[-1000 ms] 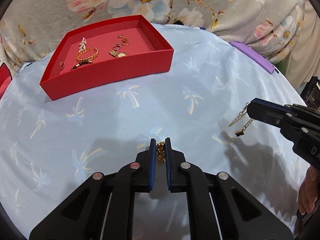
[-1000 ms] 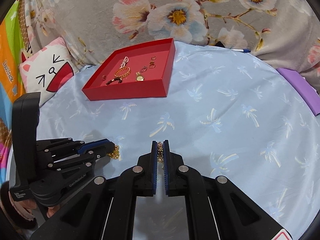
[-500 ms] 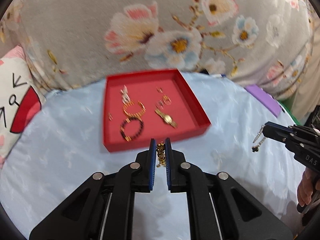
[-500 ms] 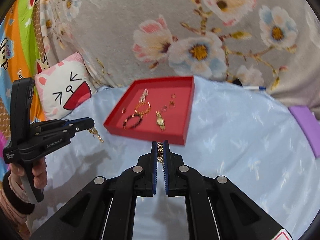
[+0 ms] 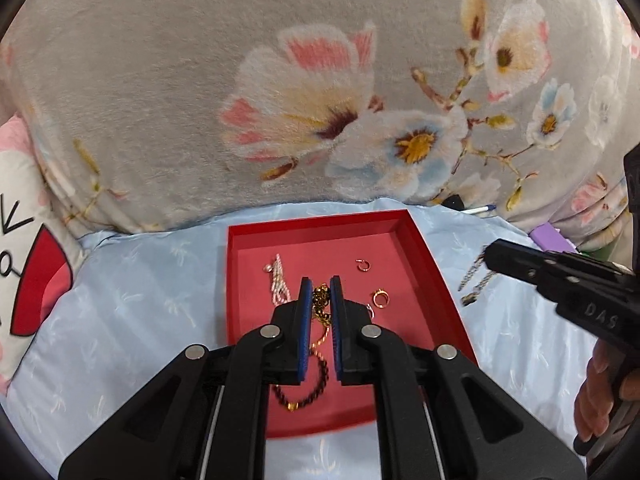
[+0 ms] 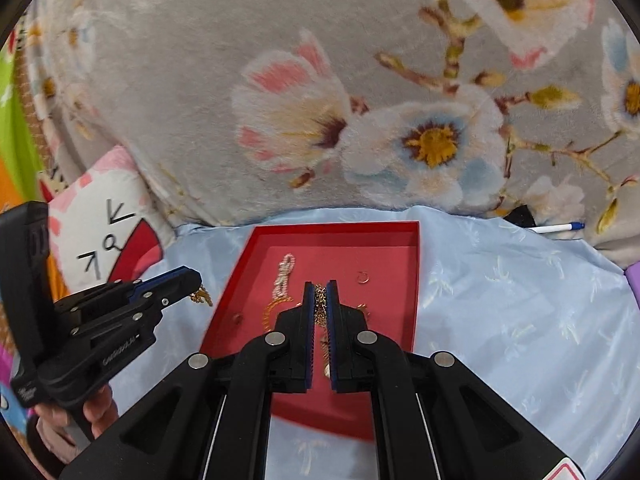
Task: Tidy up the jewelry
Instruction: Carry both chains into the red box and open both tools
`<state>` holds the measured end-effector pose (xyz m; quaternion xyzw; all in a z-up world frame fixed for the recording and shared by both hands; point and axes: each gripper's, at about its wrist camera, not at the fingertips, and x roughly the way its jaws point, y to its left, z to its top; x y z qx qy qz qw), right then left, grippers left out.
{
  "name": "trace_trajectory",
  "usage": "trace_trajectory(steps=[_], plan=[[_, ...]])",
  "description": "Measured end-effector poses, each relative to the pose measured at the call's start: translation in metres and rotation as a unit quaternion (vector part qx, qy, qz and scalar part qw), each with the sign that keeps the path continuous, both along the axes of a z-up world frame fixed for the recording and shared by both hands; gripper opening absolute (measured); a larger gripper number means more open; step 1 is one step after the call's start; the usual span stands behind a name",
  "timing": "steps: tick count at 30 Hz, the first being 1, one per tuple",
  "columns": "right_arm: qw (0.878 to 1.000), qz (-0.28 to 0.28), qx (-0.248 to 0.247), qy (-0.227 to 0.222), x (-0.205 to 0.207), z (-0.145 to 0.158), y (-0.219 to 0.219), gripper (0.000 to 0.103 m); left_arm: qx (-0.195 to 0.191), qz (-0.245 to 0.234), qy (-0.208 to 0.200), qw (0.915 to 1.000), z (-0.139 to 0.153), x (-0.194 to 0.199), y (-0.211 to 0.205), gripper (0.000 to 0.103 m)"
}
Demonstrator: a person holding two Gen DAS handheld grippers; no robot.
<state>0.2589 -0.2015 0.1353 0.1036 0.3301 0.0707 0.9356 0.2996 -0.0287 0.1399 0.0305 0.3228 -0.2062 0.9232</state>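
A red tray (image 5: 436,276) (image 6: 416,280) lies on the pale blue cloth and holds a pearl piece (image 5: 278,280), gold rings (image 5: 380,298), a dark bead bracelet (image 5: 304,396) and a gold bangle (image 6: 272,312). My left gripper (image 5: 321,290) is shut on a gold chain (image 5: 320,304) above the tray's middle; it also shows in the right wrist view (image 6: 188,280). My right gripper (image 6: 320,292) is shut on a gold chain (image 6: 320,304) over the tray; it shows at the right of the left wrist view (image 5: 492,258), its chain (image 5: 474,280) dangling.
A grey floral cushion (image 5: 320,100) rises behind the tray. A cat-face pillow (image 6: 104,232) sits at the left. A pen (image 6: 556,227) and a purple item (image 5: 552,238) lie at the far right of the cloth.
Both grippers have lifted off the cloth with their chains and moved forward to above the red tray, which now sits directly below the fingers.
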Motion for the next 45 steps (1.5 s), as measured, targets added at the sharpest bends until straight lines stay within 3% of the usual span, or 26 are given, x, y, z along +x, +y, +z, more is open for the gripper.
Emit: trace_trajectory(steps=[10, 19, 20, 22, 24, 29, 33, 37, 45], plan=[[0.997, -0.022, -0.033, 0.073, 0.066, -0.067, -0.004, 0.005, 0.031, 0.012, 0.064, 0.9974, -0.053, 0.084, -0.047, 0.008], [0.995, -0.031, -0.040, 0.081, 0.073, -0.089, -0.011, 0.007, 0.040, 0.036, 0.060, 0.9967, -0.075, 0.103, -0.058, 0.010], [0.995, -0.034, -0.042, 0.079, 0.073, -0.089, -0.013, 0.009, 0.043, 0.044, 0.056, 0.9965, -0.075, 0.103, -0.058, 0.012], [0.996, -0.038, -0.042, 0.074, 0.071, -0.086, -0.014, 0.011, 0.042, 0.054, 0.053, 0.9962, -0.074, 0.101, -0.054, 0.031], [0.996, -0.040, -0.040, 0.068, 0.069, -0.083, -0.015, 0.012, 0.040, 0.064, 0.048, 0.9960, -0.072, 0.098, -0.050, 0.036], [0.997, -0.044, -0.054, 0.034, 0.054, -0.069, -0.010, 0.025, 0.041, 0.085, 0.031, 0.9950, -0.058, 0.080, -0.037, 0.036], [0.997, -0.043, -0.057, 0.015, 0.032, -0.060, -0.002, 0.032, 0.052, 0.098, 0.012, 0.9937, -0.049, 0.049, -0.027, 0.037], [0.998, -0.043, -0.048, 0.004, 0.003, -0.059, 0.003, 0.041, 0.060, 0.107, -0.001, 0.9925, -0.050, 0.012, -0.017, 0.044], [0.997, -0.052, -0.054, -0.005, -0.055, -0.072, 0.016, 0.042, 0.064, 0.102, 0.006, 0.9927, -0.064, -0.043, -0.009, 0.046]])
